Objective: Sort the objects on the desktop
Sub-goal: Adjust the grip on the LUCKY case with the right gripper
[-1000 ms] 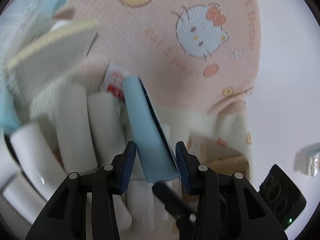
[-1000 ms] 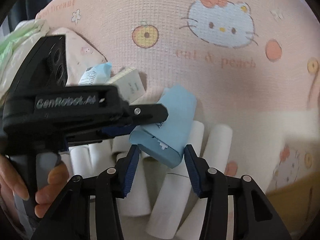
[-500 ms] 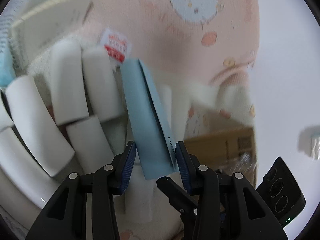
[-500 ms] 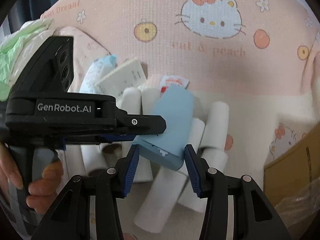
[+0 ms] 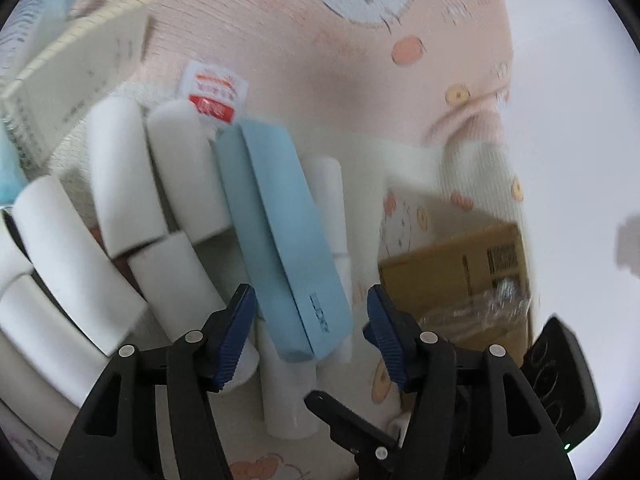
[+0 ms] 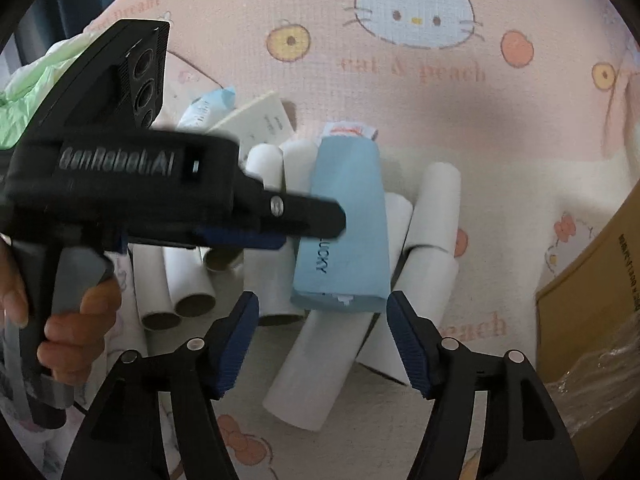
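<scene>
Now opening, both left gripper (image 5: pixel 308 320) and right gripper (image 6: pixel 322 326) — blue case (image 6: pixel 344 232) between pads, not pressed, lying on white tubes (image 6: pixel 316 364).

The flat blue case (image 6: pixel 344 228) lies on the white paper tubes (image 6: pixel 316 364); a brown cardboard box (image 6: pixel 592 312) sits right of them.
</scene>
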`<state>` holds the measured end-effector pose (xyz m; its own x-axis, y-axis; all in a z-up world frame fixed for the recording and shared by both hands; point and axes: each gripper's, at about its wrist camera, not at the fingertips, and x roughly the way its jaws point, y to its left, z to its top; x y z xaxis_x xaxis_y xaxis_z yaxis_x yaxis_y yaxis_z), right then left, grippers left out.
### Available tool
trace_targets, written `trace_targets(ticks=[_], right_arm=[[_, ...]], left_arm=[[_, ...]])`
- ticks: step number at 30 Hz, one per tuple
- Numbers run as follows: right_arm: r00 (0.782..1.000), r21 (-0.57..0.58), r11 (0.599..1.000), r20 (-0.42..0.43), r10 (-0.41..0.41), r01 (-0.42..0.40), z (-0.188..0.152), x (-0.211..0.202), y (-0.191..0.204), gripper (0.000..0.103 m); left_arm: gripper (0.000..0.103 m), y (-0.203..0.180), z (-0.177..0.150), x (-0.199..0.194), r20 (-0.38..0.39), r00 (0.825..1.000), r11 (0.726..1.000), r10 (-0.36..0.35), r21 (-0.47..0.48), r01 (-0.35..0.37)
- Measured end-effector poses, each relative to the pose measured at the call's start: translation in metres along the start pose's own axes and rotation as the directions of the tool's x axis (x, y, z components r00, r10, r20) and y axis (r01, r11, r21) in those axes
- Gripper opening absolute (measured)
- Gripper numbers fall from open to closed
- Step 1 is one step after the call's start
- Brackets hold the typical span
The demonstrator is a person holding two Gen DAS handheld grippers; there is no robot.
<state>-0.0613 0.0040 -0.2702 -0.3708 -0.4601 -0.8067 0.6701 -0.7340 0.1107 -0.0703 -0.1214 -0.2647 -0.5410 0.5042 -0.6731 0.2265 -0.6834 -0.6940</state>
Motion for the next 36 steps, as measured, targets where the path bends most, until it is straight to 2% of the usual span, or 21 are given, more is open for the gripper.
trace_targets(ticks=[6,9,14,17,21,26,29,31,33,36], right_arm=[[0.998,-0.004,0.998,-0.023,-0.061,0.061,0.01,0.01,0.004,0.065],[0.997,0.025,0.997,-0.043,-0.067,0.068,0.017,0.016,0.001,0.065],[0.998,0.086,0.996,-0.065,-0.023,0.028,0.031,0.026,-0.007,0.065],[0.996,0.082,0.996,-0.085,-0.023,0.03,0.039,0.033,-0.01,0.065],[0.989,0.079,0.996,-0.143,-0.02,0.032,0.046,0.045,-0.014,0.065],[0.984,0.103,0.995,-0.175,0.026,-0.008,0.051,0.053,-0.024,0.065],[0.982,0.082,0.997,-0.19,0.016,0.0,0.053,0.056,-0.024,0.065],[0.98,0.056,0.998,-0.199,0.01,0.001,0.053,0.059,-0.022,0.064],[0.981,0.038,0.999,-0.194,0.004,0.004,0.052,0.06,-0.021,0.063],[0.985,0.046,0.999,-0.172,0.01,-0.002,0.05,0.058,-0.024,0.063]], left_arm=[[0.063,0.026,0.018,0.003,0.029,0.999,0.99,-0.045,-0.133,0.049],[0.063,0.03,0.025,0.006,0.046,0.996,0.982,-0.071,-0.172,0.078],[0.062,0.036,0.031,0.022,0.017,0.999,0.974,-0.038,-0.222,0.041],[0.062,0.04,0.034,0.026,0.021,0.994,0.961,-0.103,-0.257,0.105],[0.063,0.04,0.038,0.03,0.028,0.99,0.95,-0.138,-0.277,0.141],[0.062,0.04,0.04,0.03,0.02,0.989,0.949,-0.144,-0.279,0.144],[0.063,0.04,0.041,0.029,0.013,0.991,0.952,-0.133,-0.275,0.131],[0.063,0.033,0.041,0.03,0.001,0.994,0.964,-0.112,-0.243,0.109],[0.063,0.024,0.039,0.036,-0.043,0.993,0.975,-0.113,-0.197,0.102],[0.063,0.017,0.036,0.043,-0.066,0.996,0.985,-0.065,-0.162,0.054]])
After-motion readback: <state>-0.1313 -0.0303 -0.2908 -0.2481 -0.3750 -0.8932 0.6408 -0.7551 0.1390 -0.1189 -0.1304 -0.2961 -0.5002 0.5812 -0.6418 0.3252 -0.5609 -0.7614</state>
